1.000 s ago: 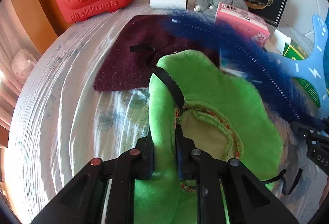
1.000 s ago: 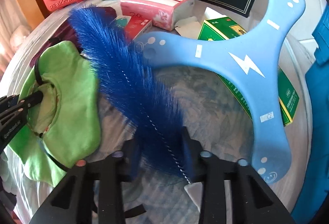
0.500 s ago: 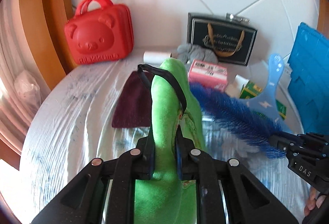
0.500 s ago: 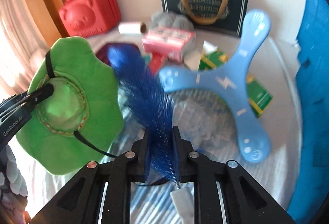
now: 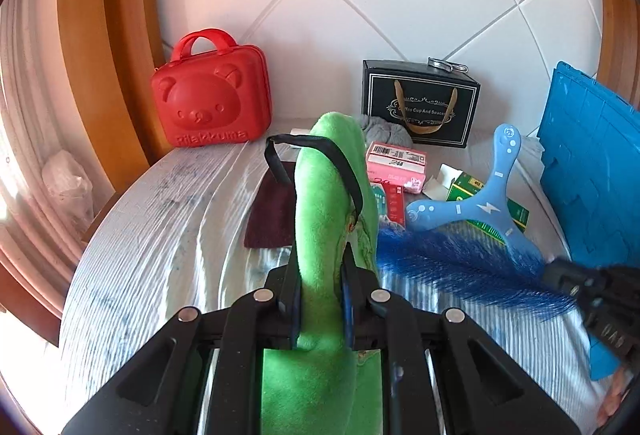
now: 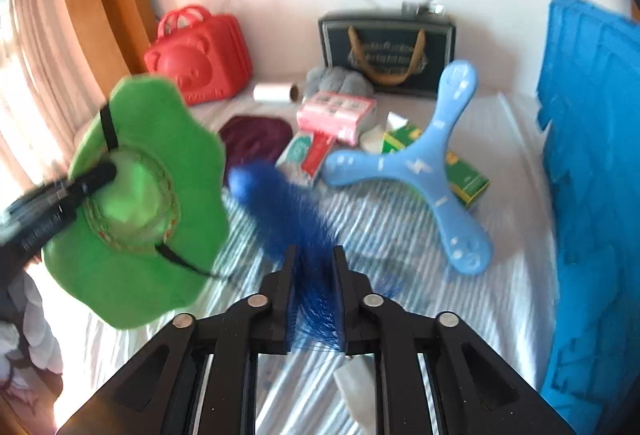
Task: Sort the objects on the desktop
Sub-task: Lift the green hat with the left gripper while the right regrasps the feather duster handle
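The left tool (image 5: 320,299) is clenched on the green plush hat (image 5: 328,203), held clear above the desk (image 5: 160,235). The right tool (image 6: 312,291), its jaws having just closed, grips the blue feather brush (image 6: 280,203), whose long axis runs away toward far left. The blue crate (image 6: 592,155) stands at the right, nearer the right tool.

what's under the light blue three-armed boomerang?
A green printed carton lies under the light blue three-armed plastic boomerang, partly covered; striped tablecloth under its other arms. Anything else beneath stays hidden.
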A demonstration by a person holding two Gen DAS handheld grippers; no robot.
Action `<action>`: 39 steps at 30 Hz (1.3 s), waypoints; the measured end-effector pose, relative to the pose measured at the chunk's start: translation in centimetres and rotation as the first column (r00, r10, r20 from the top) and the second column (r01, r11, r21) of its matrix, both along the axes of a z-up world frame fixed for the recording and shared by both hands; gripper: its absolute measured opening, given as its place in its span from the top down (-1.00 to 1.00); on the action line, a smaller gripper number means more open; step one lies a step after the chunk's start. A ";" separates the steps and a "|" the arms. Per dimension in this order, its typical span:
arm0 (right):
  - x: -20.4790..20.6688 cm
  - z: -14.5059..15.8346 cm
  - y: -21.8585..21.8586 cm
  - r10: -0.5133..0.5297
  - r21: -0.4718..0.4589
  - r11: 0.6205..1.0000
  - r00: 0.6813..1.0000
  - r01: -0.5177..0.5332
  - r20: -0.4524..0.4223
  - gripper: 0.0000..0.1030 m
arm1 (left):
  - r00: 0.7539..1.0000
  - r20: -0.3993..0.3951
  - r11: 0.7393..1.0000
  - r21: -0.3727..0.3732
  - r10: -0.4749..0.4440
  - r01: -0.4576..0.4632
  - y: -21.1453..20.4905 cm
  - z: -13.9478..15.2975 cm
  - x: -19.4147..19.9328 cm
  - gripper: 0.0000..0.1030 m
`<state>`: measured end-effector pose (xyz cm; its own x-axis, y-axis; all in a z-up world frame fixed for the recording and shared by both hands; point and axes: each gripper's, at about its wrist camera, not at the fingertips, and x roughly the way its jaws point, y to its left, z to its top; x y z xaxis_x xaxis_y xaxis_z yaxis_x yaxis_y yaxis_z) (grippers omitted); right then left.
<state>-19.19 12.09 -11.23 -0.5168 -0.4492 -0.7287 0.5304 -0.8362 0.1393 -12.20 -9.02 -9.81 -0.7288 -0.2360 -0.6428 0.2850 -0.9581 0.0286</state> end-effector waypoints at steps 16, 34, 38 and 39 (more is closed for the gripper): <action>-0.2 -6.4 -0.2 0.020 0.171 0.984 0.986 -0.049 0.163 -0.11 | 0.977 0.210 0.997 0.050 0.049 -0.061 -2.0 -8.2 0.8 0.70; -6.1 -14.0 -4.1 0.081 0.308 0.940 0.973 -0.146 0.217 0.41 | 0.916 0.402 0.994 0.096 0.015 -0.058 -2.2 -17.2 -5.8 0.71; -6.6 -13.7 -4.2 0.060 0.283 0.951 0.973 -0.124 0.222 0.61 | 0.929 0.369 0.994 0.096 0.015 -0.054 -2.1 -15.8 -5.7 0.71; -6.6 -13.6 -3.9 0.056 0.260 0.958 0.971 -0.117 0.233 0.61 | 0.939 0.342 0.995 0.084 0.016 -0.048 -2.0 -14.7 -5.4 0.71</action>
